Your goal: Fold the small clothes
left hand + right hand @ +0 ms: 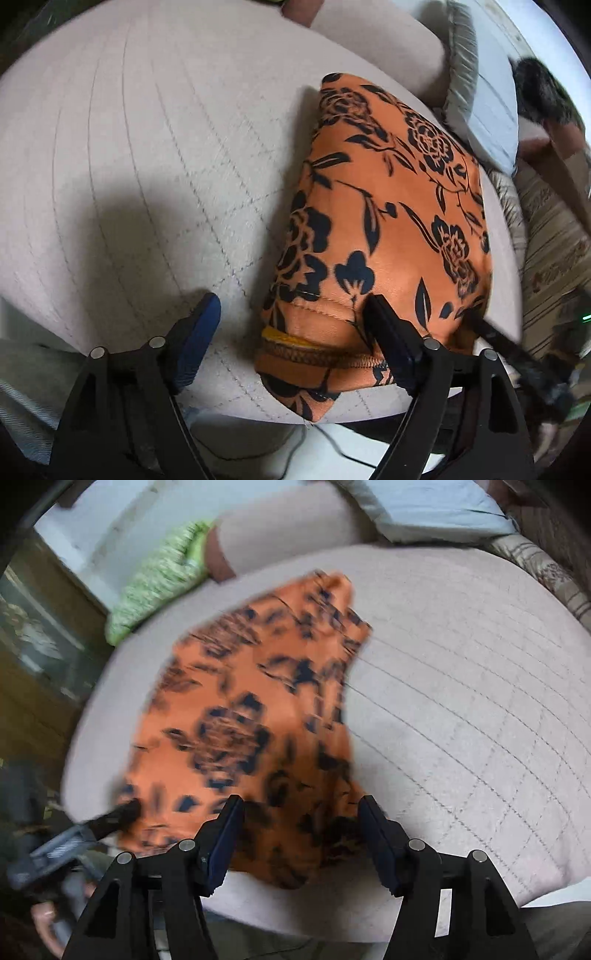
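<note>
A small orange garment with a black flower print lies folded on a pale quilted cushion. Its waistband with a yellow label faces my left gripper, which is open; its right finger rests at the garment's near edge. In the right wrist view the same garment is blurred, and my right gripper is open over its near edge. The other gripper's fingertip touches the garment's left corner there.
The cushion's rounded front edge is close to both grippers. A light blue pillow and a grey-green cushion lie behind. A green patterned cloth sits at the back left. A cable hangs below the cushion.
</note>
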Available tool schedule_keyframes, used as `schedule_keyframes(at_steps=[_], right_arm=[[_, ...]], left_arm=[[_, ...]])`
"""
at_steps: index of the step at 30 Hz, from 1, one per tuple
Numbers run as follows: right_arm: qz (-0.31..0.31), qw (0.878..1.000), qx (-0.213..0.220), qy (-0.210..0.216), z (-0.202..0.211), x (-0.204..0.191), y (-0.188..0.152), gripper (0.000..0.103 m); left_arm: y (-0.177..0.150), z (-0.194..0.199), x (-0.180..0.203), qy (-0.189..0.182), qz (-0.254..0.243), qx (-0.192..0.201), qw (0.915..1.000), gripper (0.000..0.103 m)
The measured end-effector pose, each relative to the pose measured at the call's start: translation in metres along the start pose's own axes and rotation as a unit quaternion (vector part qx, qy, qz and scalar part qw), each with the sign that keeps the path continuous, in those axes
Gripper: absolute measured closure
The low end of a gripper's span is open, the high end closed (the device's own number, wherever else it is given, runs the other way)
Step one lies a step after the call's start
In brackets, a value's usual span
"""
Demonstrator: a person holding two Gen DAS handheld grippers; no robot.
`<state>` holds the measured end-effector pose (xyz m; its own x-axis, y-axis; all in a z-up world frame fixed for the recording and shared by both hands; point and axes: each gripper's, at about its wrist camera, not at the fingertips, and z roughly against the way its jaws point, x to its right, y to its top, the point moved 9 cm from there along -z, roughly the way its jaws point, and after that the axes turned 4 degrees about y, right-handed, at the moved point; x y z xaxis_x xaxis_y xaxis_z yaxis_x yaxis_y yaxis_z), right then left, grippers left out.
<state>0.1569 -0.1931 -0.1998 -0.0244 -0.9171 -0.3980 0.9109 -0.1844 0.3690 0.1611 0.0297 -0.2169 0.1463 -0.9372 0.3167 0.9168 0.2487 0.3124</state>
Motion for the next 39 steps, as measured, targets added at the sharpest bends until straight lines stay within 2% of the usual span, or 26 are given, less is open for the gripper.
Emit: schedule_keyframes(at_steps=[4,7,8,9,10,11,12,14,16,19,23,25,27,28,29,30,31,32,33,36,39], right_arm=[[-0.022,0.999,0.002,0.024,-0.005,0.010,0.001,0.041],[-0.017,1.000,-0.002,0.018,-0.006,0.014,-0.005,0.049],[-0.007,1.000,-0.004,0.006,-0.006,0.013,-0.006,0.055],[-0.001,1.000,-0.007,0.003,-0.005,0.011,-0.007,0.060],[0.000,1.000,-0.011,0.016,-0.004,0.005,-0.008,0.079],[-0.004,1.000,-0.016,0.021,0.001,0.003,-0.009,0.088],[0.001,1.000,-0.013,0.012,0.008,0.000,-0.010,0.091],[0.017,1.000,0.002,0.004,0.026,-0.005,-0.011,0.093],[0.010,1.000,0.002,0.003,0.028,-0.001,-0.016,0.094],[-0.002,0.999,-0.036,-0.014,-0.001,0.018,-0.022,0.094],[-0.010,1.000,-0.016,0.010,0.014,0.018,-0.014,0.093],[-0.024,0.999,0.000,0.035,0.026,0.019,-0.010,0.093],[-0.042,0.996,0.047,0.069,0.054,0.022,-0.001,0.093],[-0.044,0.994,0.071,0.073,0.066,0.024,0.004,0.093],[-0.040,0.992,0.095,0.075,0.080,0.025,0.011,0.091],[-0.036,0.990,0.109,0.077,0.091,0.025,0.018,0.089],[-0.032,0.990,0.115,0.076,0.097,0.025,0.024,0.077],[-0.024,0.990,0.118,0.074,0.100,0.024,0.033,0.054],[-0.015,0.990,0.121,0.074,0.101,0.023,0.044,0.047],[0.002,0.993,0.082,0.085,0.077,0.020,0.076,0.047],[-0.008,0.995,0.062,0.081,0.048,0.022,0.113,0.047]], left_arm=[[-0.002,0.002,0.002,-0.012,0.008,-0.004,0.9999,0.020],[-0.002,-0.002,0.004,-0.005,0.010,0.004,0.9999,0.021],[-0.001,-0.002,0.007,0.004,-0.001,0.010,0.9999,0.026],[0.000,-0.001,0.012,0.000,-0.014,0.015,0.9998,0.050],[-0.002,0.002,0.019,-0.010,-0.026,0.015,0.9995,0.061],[-0.002,0.009,0.021,-0.007,-0.028,0.028,0.9992,0.067],[-0.002,0.020,0.025,-0.017,-0.033,0.045,0.9983,0.072],[-0.005,0.028,0.026,-0.014,-0.041,0.059,0.9973,0.072],[-0.013,0.014,0.021,0.006,-0.043,0.039,0.9983,0.072],[-0.011,0.003,0.019,0.024,-0.047,0.030,0.9981,0.070],[-0.012,0.013,0.019,0.025,-0.047,0.036,0.9979,0.064],[-0.009,0.023,0.018,0.018,-0.040,0.042,0.9981,0.064],[-0.004,0.041,0.017,0.014,-0.037,0.068,0.9969,0.063],[0.001,0.050,0.018,0.012,-0.035,0.086,0.9956,0.056],[0.007,0.057,0.020,0.010,-0.029,0.097,0.9948,0.050],[0.014,0.061,0.023,0.008,-0.022,0.104,0.9943,0.037],[0.022,0.065,0.026,0.004,-0.021,0.108,0.9939,0.032],[0.032,0.067,0.029,0.001,-0.023,0.109,0.9937,0.029],[0.043,0.066,0.033,0.003,-0.030,0.107,0.9938,0.029],[0.080,0.044,0.046,0.025,-0.061,0.073,0.9952,0.029],[0.120,0.013,0.041,0.034,-0.060,0.043,0.9967,0.029]])
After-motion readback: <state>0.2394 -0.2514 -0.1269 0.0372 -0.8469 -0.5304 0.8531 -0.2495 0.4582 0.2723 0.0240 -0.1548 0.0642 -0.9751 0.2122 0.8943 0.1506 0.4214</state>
